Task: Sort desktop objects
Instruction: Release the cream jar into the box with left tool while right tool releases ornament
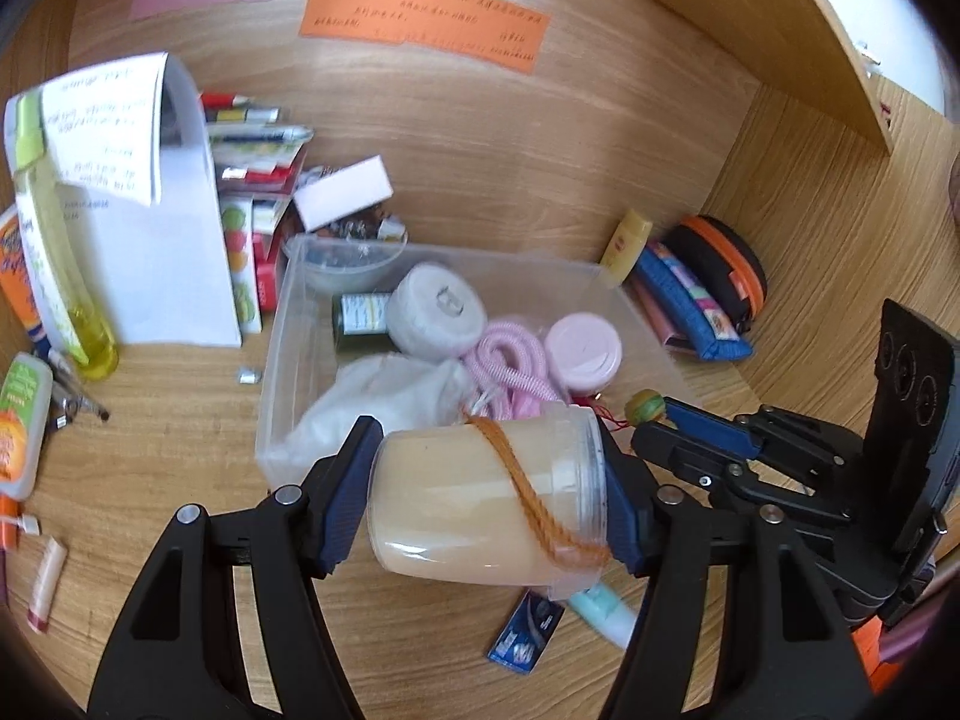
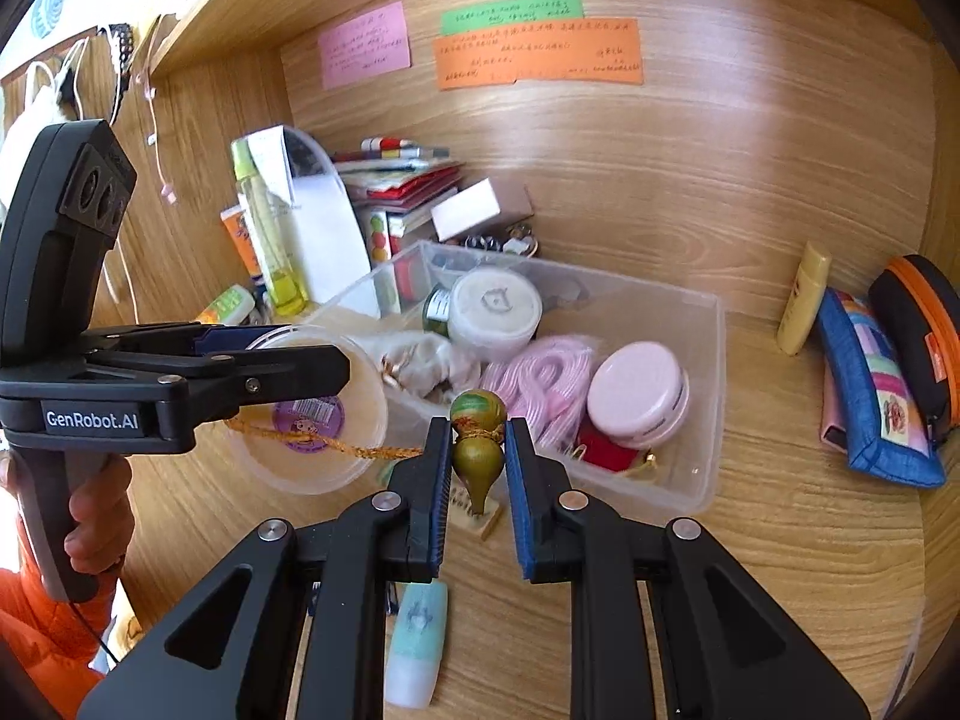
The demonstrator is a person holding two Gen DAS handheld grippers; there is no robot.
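My left gripper [image 1: 486,498] is shut on a clear jar of cream paste [image 1: 480,504], held on its side just in front of the clear plastic bin [image 1: 276,360]. An orange cord [image 1: 528,498] wraps over the jar. In the right wrist view the left gripper [image 2: 312,360] holds the jar [image 2: 312,408] at the bin's [image 2: 702,420] left end. My right gripper [image 2: 477,438] is shut on a small gourd charm [image 2: 477,438] tied to that cord [image 2: 360,450], and it shows in the left wrist view [image 1: 645,414] beside the jar's lid.
The bin holds a white round tub [image 1: 435,309], pink cord [image 1: 510,360], a pink round case [image 1: 582,351], a dark bottle and white cloth. Bottles, papers and boxes stand left. A yellow tube [image 2: 804,300], blue pouch [image 2: 870,390] and orange-zipped case lie right. A mint tube [image 2: 417,642] lies near.
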